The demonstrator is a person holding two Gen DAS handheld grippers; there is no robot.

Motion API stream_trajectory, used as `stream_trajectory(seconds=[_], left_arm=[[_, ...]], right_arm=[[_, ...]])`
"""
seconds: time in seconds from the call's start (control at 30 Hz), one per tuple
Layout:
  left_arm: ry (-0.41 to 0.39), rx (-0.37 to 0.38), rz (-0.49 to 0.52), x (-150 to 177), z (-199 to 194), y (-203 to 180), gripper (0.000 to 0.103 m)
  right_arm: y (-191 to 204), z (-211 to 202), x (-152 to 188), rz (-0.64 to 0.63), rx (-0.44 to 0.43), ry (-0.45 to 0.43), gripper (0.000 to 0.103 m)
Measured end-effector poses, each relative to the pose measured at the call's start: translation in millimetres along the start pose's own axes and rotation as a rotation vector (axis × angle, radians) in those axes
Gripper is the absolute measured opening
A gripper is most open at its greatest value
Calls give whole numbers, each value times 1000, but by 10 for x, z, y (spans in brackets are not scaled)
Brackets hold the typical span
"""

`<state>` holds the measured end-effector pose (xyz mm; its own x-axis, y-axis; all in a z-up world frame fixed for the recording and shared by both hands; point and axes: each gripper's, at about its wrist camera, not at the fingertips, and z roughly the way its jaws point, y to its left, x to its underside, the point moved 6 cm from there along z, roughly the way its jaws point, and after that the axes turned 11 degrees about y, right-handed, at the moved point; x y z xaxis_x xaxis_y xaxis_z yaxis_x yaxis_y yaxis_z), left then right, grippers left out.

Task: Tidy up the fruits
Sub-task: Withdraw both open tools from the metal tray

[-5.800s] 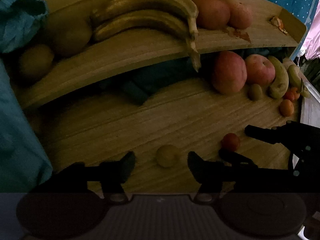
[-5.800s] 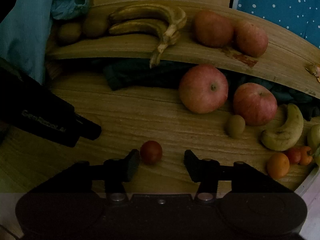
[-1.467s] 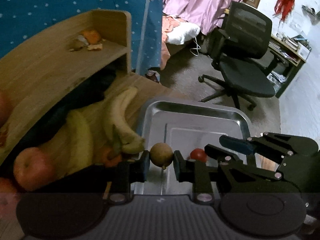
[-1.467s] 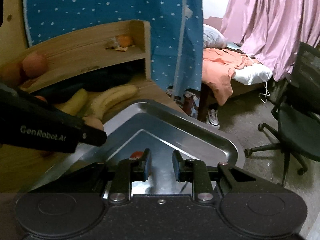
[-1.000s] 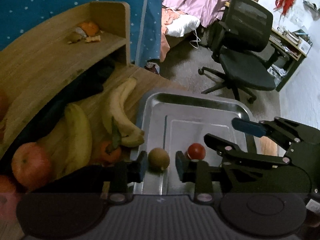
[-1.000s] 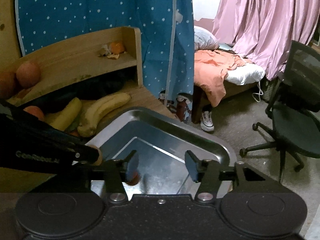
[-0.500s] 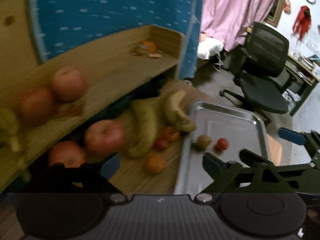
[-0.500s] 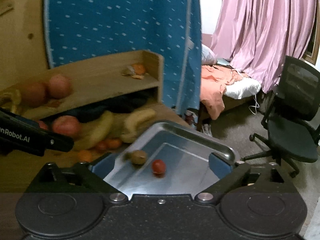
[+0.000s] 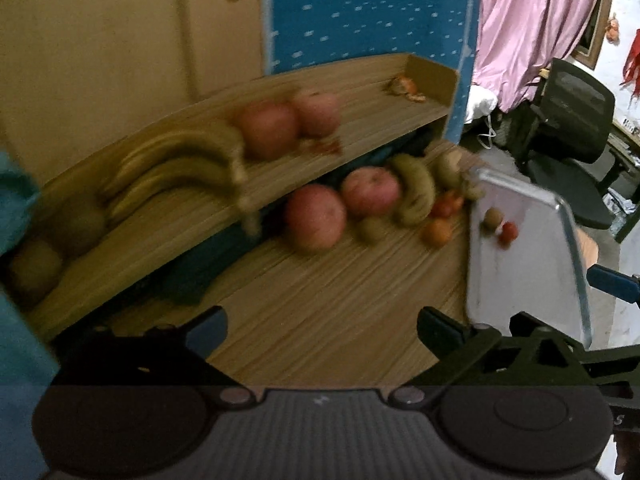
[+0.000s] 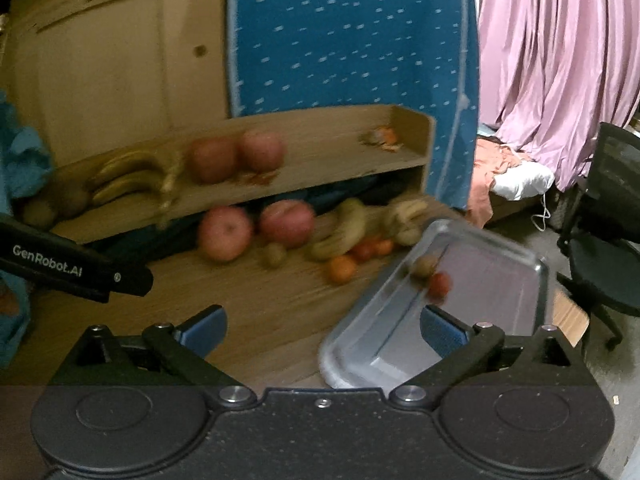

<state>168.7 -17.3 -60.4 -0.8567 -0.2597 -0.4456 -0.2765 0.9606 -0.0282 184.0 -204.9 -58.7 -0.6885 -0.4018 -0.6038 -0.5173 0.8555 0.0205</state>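
A metal tray [image 9: 524,280] [image 10: 492,304] lies at the desk's right end with a kiwi [image 9: 492,218] [image 10: 424,266] and a small red tomato [image 9: 509,233] [image 10: 439,285] in it. On the desk beside it lie two apples [image 9: 316,216] [image 10: 226,232], bananas [image 9: 416,196] [image 10: 344,232], a kiwi [image 10: 274,255] and small oranges [image 9: 438,234] [image 10: 342,270]. My left gripper [image 9: 322,326] is open and empty above the bare desk. My right gripper [image 10: 324,326] is open and empty too, near the tray's front corner. Both views are blurred.
A wooden shelf [image 9: 360,96] [image 10: 328,136] over the desk carries bananas [image 9: 180,172], two apples [image 9: 288,128], kiwis at the left and peel scraps at the right. A blue dotted cloth, pink curtain and black office chair [image 9: 576,160] stand beyond the desk's right edge.
Both grippers carried a kiwi and a tomato to the tray, opened and let them go there, then pulled back and swung left toward the desk.
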Motion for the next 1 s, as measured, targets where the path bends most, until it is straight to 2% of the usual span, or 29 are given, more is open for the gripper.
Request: stream_trajectory(seconds=[0.23,0.5,0.73,1.0], left_arm=[[45,-21,-30,464,-111,364,103],[94,-30,-50,730,-89,519,103],[127,-35,-57,675,56,449,103],[157,-40,-83,313,373,182,103]], right_arm=[[426,-149,321,6,-28,63,102],[457,-176,453,29,-29,107,102],[237,-8,417,25,-32,141,102],[-191,375,117,-36,-47,158,102]])
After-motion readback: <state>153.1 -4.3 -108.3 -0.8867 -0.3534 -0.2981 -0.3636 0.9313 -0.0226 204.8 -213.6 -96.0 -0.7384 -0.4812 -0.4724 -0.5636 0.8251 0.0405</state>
